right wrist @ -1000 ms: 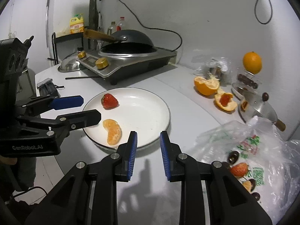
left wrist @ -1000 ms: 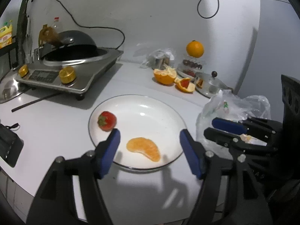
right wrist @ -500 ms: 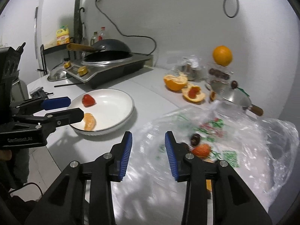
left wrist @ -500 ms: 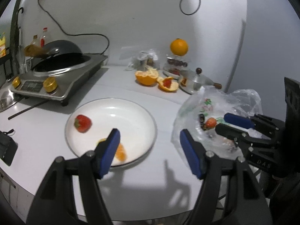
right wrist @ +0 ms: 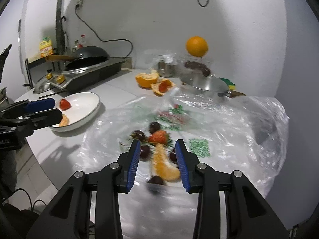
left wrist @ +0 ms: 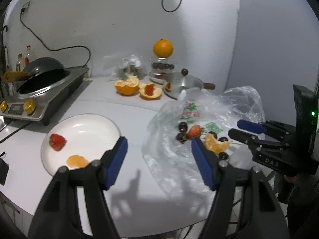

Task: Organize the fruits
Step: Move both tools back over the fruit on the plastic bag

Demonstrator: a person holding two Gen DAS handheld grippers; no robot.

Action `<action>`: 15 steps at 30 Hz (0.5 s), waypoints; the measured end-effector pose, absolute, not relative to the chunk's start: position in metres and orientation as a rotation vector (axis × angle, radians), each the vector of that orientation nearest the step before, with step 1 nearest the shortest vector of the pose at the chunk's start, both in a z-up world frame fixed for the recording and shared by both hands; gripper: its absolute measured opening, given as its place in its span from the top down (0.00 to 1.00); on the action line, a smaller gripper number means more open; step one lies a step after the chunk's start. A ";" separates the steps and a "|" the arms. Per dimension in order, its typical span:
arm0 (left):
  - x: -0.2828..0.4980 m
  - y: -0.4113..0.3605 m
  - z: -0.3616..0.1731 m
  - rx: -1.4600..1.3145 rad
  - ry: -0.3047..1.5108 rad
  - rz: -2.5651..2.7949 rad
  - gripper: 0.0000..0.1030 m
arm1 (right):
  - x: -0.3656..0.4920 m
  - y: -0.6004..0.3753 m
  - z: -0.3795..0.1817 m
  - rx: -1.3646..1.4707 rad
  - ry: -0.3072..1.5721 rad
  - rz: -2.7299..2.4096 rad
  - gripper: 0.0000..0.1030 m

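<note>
Hovering over the plastic bag (right wrist: 229,119), the right gripper (right wrist: 157,161) had its jaws apart, having just been opening, and an orange segment (right wrist: 164,166) lay on the bag between the blue pads (right wrist: 133,163) without either pad touching it. Around that segment lay several dark cherries (right wrist: 154,127) and one strawberry (right wrist: 158,136), all on the flattened bag and a little blurred. The left gripper (left wrist: 159,155) was open too, wider than the right one, with nothing between its jaws; below it were the bare counter (left wrist: 135,119) and the near edge of the bag. Just beside its left finger stood the white plate (left wrist: 95,123), which carried a second strawberry (left wrist: 57,141) near its left side and a second orange segment (left wrist: 76,161) at its near rim, the two apart from each other. In the right wrist view the left gripper showed at the left edge, over the near rim of the plate. Farther back on the counter lay two orange peel halves (left wrist: 137,88), touching each other, and behind them a metal pot (left wrist: 185,83) with a lid. A whole orange (left wrist: 162,48) sat on top of a glass jar (left wrist: 162,70) near the wall. At the far left, a dark wok (left wrist: 41,72) rested on a cooker (left wrist: 39,97).
</note>
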State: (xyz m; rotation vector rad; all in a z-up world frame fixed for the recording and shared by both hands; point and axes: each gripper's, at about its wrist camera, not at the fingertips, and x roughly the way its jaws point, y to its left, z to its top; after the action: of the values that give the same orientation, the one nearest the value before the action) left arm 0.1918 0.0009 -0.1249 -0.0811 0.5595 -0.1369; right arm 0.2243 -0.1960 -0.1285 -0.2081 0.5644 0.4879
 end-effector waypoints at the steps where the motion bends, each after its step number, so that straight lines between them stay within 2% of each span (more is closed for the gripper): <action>1: 0.193 -0.003 -0.125 -0.077 0.562 -0.142 0.34 | 0.226 -0.202 -0.130 -0.205 0.567 0.483 0.63; 15: 0.215 -0.061 -0.128 -0.022 0.588 -0.203 0.34 | 0.242 -0.240 -0.147 -0.170 0.612 0.478 0.63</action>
State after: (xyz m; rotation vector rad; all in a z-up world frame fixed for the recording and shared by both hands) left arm 0.2147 -0.0605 -0.1284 -0.0224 0.5877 -0.2032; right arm 0.2418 -0.2404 -0.1469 -0.1702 0.6117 0.4781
